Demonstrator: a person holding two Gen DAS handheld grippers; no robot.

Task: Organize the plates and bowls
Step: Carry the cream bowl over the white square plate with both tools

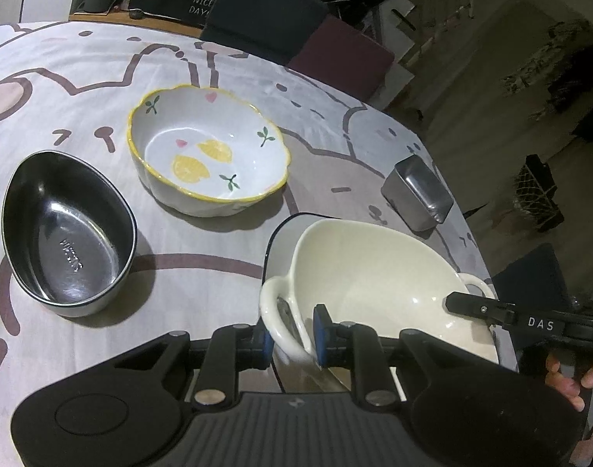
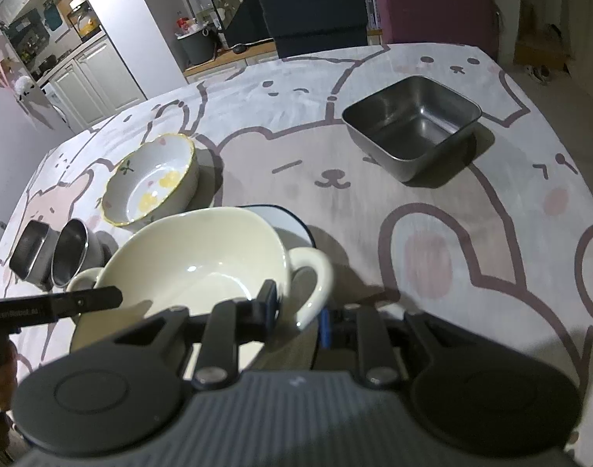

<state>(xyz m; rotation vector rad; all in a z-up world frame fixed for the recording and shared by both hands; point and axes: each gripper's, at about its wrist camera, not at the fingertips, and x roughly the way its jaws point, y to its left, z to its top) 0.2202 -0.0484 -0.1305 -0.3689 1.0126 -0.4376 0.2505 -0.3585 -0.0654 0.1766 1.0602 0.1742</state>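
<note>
A cream bowl (image 1: 374, 284) with two loop handles hangs tilted over a white plate with a dark rim (image 1: 280, 229). My left gripper (image 1: 294, 336) is shut on its left handle, blue pads on either side of the loop. In the right wrist view my right gripper (image 2: 298, 313) is shut on the same cream bowl (image 2: 187, 257) at its right handle. The plate (image 2: 292, 220) shows just behind the bowl. A lemon-painted bowl with a yellow rim (image 1: 209, 148) stands further back on the table.
An oval steel bowl (image 1: 67, 233) sits to the left, and a square steel bowl (image 2: 413, 128) to the right. Two small steel containers (image 2: 32, 257) stand at the left edge. Chairs (image 2: 315, 7) line the table's far side. A bear-print cloth (image 2: 452, 233) covers the table.
</note>
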